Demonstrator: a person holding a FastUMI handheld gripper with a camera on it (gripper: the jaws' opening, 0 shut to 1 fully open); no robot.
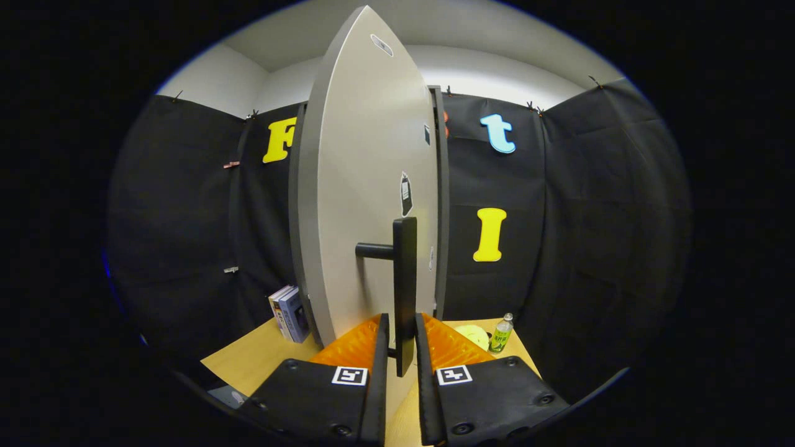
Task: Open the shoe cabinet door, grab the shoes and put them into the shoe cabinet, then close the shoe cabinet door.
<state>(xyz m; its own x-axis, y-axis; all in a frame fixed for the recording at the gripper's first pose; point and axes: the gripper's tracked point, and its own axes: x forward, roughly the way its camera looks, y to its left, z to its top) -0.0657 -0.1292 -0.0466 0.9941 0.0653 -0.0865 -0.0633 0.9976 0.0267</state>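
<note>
Shoe cabinet door (pixel 366 186) stands swung partly out over the bench (pixel 261 357), its bar handle (pixel 405 292) between the nearly closed fingers of the hand-held gripper (pixel 402 347), contact unclear; whether opening or closing, I cannot tell.

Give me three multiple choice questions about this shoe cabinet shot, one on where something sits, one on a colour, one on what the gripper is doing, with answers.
1. Where is the black door handle?
A. Between the gripper's fingers
B. Lying on the table
C. Beside the books

2. What colour is the cabinet door?
A. Red
B. Grey
C. Green

3. How does the door stand?
A. Flat shut
C. Taken off and lying down
B. Swung partly open

Answers: 1 A, the bar runs down between the two fingers, which sit close on either side, though contact is unclear. 2 B, the panel is plain grey. 3 B, the door angles out from the cabinet frame.
</note>
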